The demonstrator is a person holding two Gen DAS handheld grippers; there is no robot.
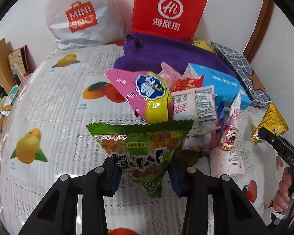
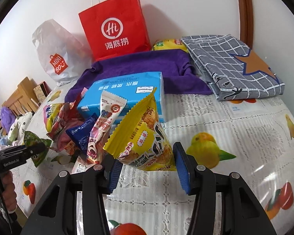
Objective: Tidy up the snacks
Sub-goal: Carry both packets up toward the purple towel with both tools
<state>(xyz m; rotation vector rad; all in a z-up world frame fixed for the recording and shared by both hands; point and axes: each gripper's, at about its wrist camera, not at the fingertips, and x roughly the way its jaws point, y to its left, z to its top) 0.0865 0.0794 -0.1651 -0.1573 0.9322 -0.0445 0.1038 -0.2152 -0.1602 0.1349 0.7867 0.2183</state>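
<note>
Between my left gripper's (image 1: 145, 173) blue pads, the green snack packet (image 1: 141, 148) is clamped, lifted above the fruit-print tablecloth (image 1: 54, 105). At two o'clock from it sits the snack pile (image 1: 188, 101). My right gripper (image 2: 147, 168) clamps the yellow snack packet (image 2: 147, 137), tilted toward eleven o'clock, the blue tissue box (image 2: 125, 94) behind.

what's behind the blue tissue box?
A purple towel lies behind the blue tissue box, with a red paper bag farther back. The towel's stretch behind the box is hidden.
</note>
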